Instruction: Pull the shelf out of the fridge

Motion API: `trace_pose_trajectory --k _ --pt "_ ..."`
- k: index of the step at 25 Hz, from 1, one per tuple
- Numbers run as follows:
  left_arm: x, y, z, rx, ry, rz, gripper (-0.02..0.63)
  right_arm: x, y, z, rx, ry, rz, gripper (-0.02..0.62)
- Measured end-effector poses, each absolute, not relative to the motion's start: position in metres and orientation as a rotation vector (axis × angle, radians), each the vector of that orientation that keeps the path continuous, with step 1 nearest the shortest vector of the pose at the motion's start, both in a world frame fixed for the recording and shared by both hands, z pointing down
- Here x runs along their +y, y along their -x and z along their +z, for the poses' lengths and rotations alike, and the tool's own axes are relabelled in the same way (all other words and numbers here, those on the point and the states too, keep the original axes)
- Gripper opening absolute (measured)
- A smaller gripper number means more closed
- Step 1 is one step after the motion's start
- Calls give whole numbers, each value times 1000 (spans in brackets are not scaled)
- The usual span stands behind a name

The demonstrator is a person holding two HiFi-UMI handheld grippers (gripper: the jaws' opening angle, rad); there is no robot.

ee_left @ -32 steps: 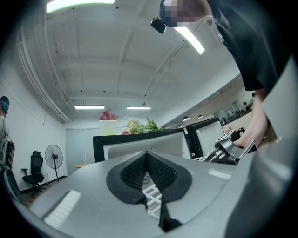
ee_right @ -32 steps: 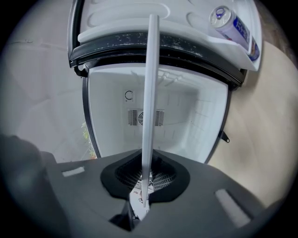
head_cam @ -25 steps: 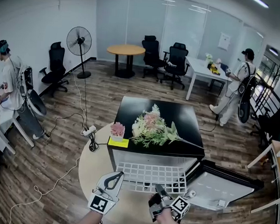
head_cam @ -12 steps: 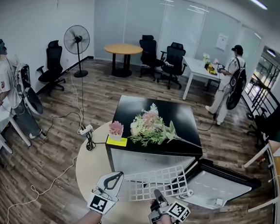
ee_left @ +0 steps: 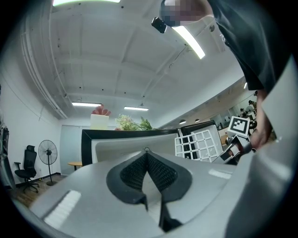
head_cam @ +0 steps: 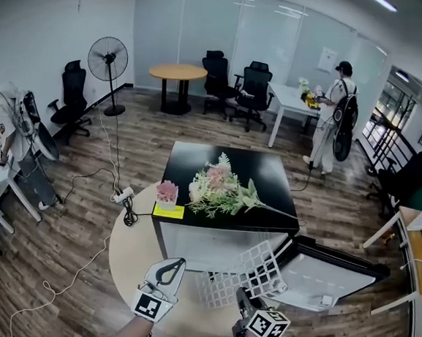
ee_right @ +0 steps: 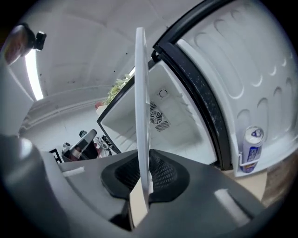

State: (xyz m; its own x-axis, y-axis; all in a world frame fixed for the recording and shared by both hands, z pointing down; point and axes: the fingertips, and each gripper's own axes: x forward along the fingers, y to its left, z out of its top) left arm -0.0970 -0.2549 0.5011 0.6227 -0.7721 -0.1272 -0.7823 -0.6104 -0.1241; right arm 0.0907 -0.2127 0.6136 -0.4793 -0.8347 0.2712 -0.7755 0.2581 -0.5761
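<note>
An office with a wood-plank floor and desk chairs far off; in the middle a round pale surface (head_cam: 136, 249) carries the small black-topped fridge (head_cam: 272, 178), with flowers (head_cam: 220, 190) lying on its top and its door (head_cam: 330, 279) swung open to the right.

The white wire shelf (head_cam: 240, 273) is out in front of the fridge's open mouth. It is tilted, its right side raised, and held by its near edge. The right gripper (head_cam: 243, 300) has its fingers clamped on that edge, and the grid runs away from them toward the far side. The left gripper (head_cam: 167, 270) hovers just left of the shelf without touching it, fingers together on nothing. So the right hand carries the job, and the pull should go on toward the near side.

The head view leaves it unclear whether the shelf's far corner has cleared the opening. The right gripper view shows the shelf (ee_right: 141, 111) edge-on as a thin white blade between the pads, with the bare white interior behind it and a bottle (ee_right: 252, 149) in the door rack. The left gripper view shows the grid (ee_left: 198, 144) face-on.
</note>
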Motion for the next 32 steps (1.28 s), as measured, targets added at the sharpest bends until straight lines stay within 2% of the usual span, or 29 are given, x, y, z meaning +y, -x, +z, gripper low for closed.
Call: trace_pose_trajectory --k 19,32 --pt "-251 80 503 1270 2681 78 0 -204 -121 580 2815 1851 -192 35" --pt "-251 71 512 1283 2699 54 0 -196 -139 538 2636 1868 113 35"
